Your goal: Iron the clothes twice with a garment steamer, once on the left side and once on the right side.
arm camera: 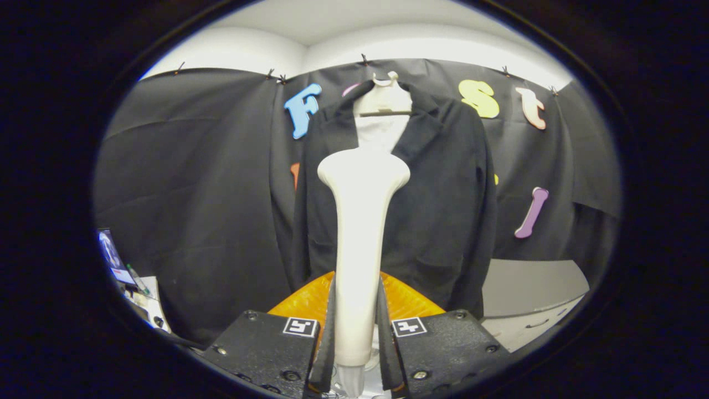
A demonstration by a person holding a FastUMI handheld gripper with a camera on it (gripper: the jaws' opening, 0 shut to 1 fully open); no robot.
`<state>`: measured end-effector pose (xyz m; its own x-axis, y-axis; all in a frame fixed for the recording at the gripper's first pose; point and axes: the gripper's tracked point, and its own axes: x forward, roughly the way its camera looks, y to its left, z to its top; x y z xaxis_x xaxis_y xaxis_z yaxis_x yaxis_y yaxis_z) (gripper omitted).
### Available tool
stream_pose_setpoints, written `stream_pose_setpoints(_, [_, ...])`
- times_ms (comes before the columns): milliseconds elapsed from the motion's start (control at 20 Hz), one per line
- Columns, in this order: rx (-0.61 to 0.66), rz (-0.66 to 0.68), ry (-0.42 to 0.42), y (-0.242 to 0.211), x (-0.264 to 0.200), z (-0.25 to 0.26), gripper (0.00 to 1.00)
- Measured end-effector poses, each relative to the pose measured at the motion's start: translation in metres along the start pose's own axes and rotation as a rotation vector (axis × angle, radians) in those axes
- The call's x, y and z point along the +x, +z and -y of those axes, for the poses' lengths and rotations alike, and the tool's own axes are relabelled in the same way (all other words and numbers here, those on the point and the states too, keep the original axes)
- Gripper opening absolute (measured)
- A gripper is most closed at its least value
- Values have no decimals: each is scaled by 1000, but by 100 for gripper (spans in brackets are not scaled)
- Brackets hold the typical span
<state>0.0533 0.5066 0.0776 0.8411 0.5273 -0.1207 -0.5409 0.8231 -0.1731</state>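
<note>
Gripper (357,327) clamps the steamer (360,233) handle, upright; its head hides part of the jacket (443,210) front beyond.

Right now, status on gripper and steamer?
Gripper shut on steamer. Steamer head raised before black jacket on hanger. Nothing between them.

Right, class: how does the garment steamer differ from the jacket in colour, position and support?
The garment steamer is pale cream; the jacket is black. The steamer stands upright, clamped between the hand-held gripper fingers; the jacket hangs beyond it on a hanger. The steamer is narrow; the jacket looks broad. Both sit centred ahead.
</note>
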Motion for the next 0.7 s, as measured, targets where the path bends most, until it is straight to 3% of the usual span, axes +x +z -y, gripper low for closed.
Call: stream_pose_setpoints(700, [-94,178,9,136,85,-81,36])
